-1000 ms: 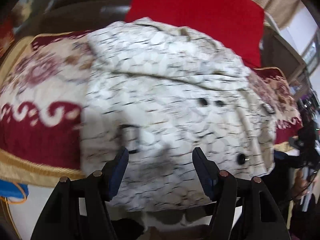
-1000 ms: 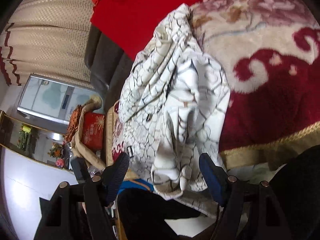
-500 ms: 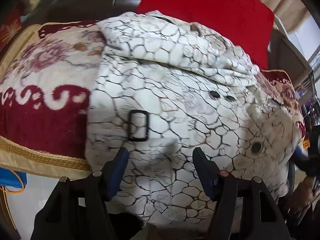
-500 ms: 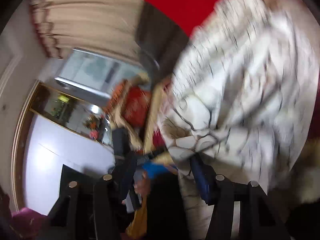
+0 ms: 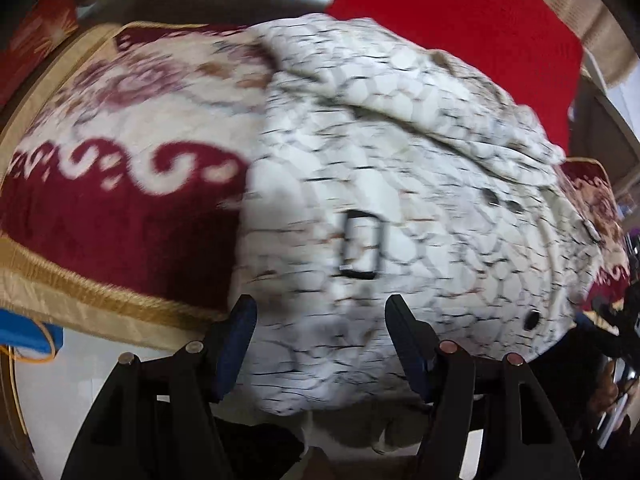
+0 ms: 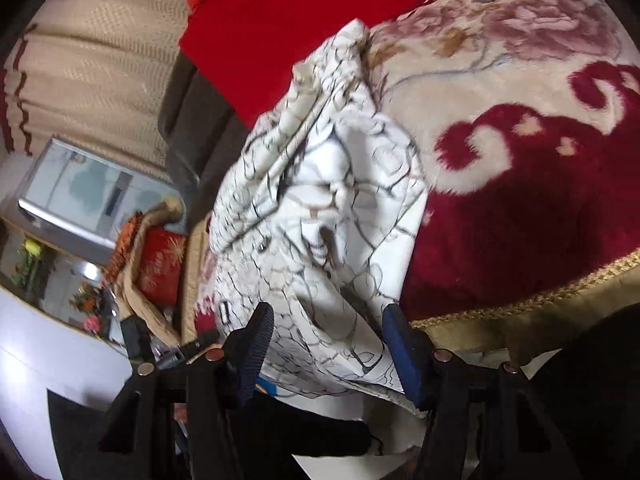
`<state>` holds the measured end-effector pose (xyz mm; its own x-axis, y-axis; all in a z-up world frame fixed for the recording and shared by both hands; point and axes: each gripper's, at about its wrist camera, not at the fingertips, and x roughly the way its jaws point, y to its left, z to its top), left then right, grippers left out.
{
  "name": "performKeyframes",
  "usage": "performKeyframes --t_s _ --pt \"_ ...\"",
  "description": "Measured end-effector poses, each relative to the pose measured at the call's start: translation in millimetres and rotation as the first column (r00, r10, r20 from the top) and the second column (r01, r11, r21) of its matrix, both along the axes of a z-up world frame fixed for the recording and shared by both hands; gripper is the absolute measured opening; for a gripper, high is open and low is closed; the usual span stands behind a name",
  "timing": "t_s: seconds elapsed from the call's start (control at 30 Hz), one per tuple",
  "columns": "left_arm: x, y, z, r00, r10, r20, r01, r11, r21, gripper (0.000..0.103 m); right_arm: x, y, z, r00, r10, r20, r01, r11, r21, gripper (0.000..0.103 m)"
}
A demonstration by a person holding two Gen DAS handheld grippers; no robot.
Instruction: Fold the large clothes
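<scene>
Now 2 hand-held grippers hover over a white crackle-patterned garment (image 5: pixel 400 184) lying on a maroon and cream floral blanket (image 5: pixel 120 152).
Spread across the blanket in front of a red cushion (image 5: pixel 460 20), the garment hangs over the gold-fringed near edge, a black rectangular buckle (image 5: pixel 362 246) on its front. The left hand-held gripper (image 5: pixel 320 320) has its jaws apart above the cloth, not pinching it. The right hand-held gripper (image 6: pixel 326 328) is opening, bunched folds of the garment between its blue pads (image 6: pixel 400 344).
</scene>
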<state>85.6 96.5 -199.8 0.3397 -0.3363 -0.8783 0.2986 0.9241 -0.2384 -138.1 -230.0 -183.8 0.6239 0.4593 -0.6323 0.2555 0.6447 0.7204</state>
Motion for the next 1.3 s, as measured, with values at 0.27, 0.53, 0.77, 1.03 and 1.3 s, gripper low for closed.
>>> performKeyframes --t_s 0.27,0.53,0.77,1.03,1.3 --pt "-4 30 -45 0.996 0.011 -0.089 -0.008 0.999 0.035 0.079 9 41 -30 0.976 0.149 -0.161 -0.173 0.975 -0.141 0.073" --pt "1 16 -96 0.981 -0.080 -0.177 0.087 0.996 0.030 0.079 30 62 -71 0.944 0.194 -0.265 -0.226 0.970 -0.094 0.076" --pt "4 10 -98 0.970 -0.156 -0.187 0.139 0.985 -0.097 0.036 32 74 -75 0.954 0.217 -0.207 -0.239 0.967 -0.087 0.032" --pt "-25 3 -56 0.945 -0.309 -0.109 0.285 0.939 -0.194 0.009 21 109 -18 0.949 0.313 -0.043 -0.316 0.941 -0.118 0.017" --pt "-24 -1 -41 0.941 -0.326 -0.094 0.307 0.936 -0.172 0.026 34 109 -9 0.944 0.329 -0.011 -0.329 0.940 -0.096 0.019"
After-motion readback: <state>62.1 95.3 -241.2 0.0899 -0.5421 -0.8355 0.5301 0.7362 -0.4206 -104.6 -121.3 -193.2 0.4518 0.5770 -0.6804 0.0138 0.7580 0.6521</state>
